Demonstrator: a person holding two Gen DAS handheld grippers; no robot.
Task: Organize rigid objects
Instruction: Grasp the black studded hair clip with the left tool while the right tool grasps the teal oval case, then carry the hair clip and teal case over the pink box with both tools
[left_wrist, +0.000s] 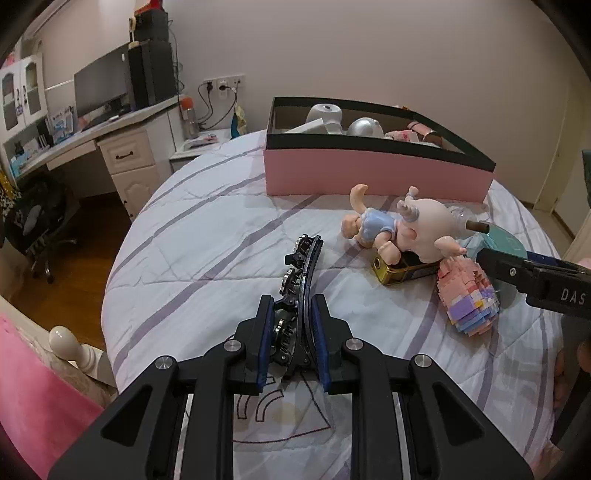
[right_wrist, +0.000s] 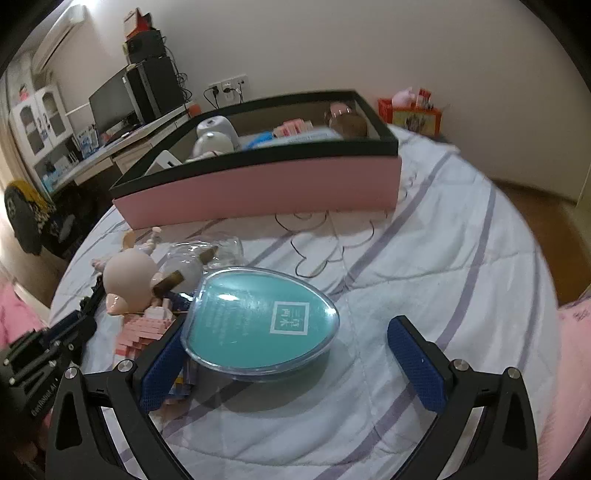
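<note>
My left gripper is shut on a black curved toy piece with gear-like wheels, its near end pinched between the blue pads above the striped bedspread. A pink doll in a blue romper lies beyond it, over a gold box and beside a pink-and-purple brick model. My right gripper stands open around a teal egg-shaped case with a clear rim; the left pad is at the case's edge, the right pad is well apart. The pink box with a black rim sits farther back.
Inside the pink box lie several items, among them white and silver rounded ones. A clear plastic wrapper lies by the doll. Left of the bed stand a desk with a monitor and an office chair. A bedpost sits near left.
</note>
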